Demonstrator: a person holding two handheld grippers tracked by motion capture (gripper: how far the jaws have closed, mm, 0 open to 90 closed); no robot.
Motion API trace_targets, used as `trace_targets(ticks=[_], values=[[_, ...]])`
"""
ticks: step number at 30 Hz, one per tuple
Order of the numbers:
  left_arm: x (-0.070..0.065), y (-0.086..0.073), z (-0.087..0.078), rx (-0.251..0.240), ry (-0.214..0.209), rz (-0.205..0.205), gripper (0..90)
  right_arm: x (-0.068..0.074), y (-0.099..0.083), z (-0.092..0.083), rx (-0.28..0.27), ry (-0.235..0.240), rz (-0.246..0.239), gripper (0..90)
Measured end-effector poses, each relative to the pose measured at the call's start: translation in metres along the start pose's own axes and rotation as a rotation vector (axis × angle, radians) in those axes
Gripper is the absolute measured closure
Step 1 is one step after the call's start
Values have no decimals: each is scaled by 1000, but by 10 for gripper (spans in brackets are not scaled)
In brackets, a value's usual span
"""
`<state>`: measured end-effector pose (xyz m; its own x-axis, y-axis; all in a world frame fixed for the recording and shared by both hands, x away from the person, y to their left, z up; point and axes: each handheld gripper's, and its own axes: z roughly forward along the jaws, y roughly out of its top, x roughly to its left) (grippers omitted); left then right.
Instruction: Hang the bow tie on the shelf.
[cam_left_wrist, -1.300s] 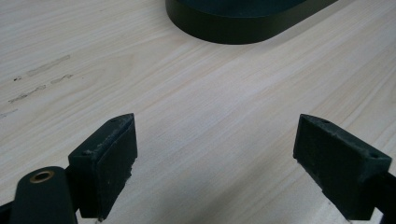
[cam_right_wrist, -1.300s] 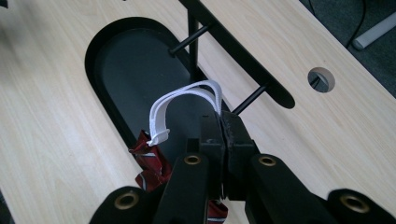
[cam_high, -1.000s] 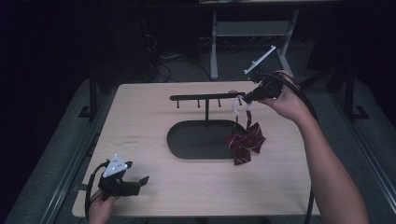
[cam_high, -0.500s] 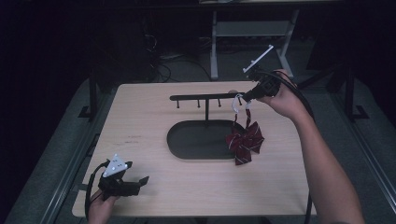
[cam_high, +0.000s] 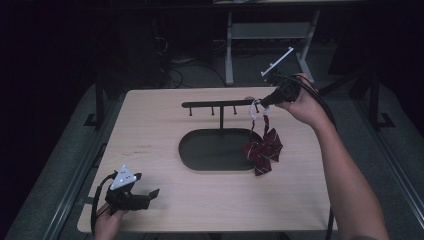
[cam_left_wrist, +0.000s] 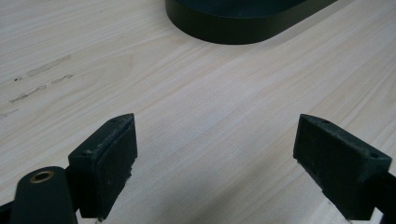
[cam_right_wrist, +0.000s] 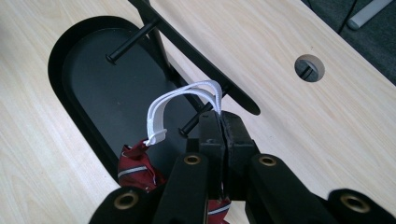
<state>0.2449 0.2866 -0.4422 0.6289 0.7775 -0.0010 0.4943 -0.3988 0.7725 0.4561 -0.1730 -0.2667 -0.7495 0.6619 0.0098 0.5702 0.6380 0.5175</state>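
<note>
Right gripper view, frame centre: my right claw (cam_right_wrist: 219, 122) pinches the bow tie's (cam_right_wrist: 140, 169) white strap (cam_right_wrist: 180, 105), looping it toward a rack peg (cam_right_wrist: 198, 116).

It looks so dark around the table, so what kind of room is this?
Probably a lab or workshop, not a home. A bare wooden table stands in a dark room, cables lie on the floor behind it, and a metal stand rises at the back. A person works with a hand-held gripper in each hand.

The left gripper (cam_left_wrist: 217, 154) hovers over the wooden table (cam_left_wrist: 210, 93), jaws wide apart, 1 dark oval base (cam_left_wrist: 243, 18) beyond.
</note>
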Motion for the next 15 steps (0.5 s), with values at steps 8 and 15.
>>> trace_targets(ticks=[8,15], values=[[0,0,0,1,-1,2,135,-3,1,4,10,1,7,881],[0,0,0,-1,-1,3,135,-4,0,7,14,6,13,881]])
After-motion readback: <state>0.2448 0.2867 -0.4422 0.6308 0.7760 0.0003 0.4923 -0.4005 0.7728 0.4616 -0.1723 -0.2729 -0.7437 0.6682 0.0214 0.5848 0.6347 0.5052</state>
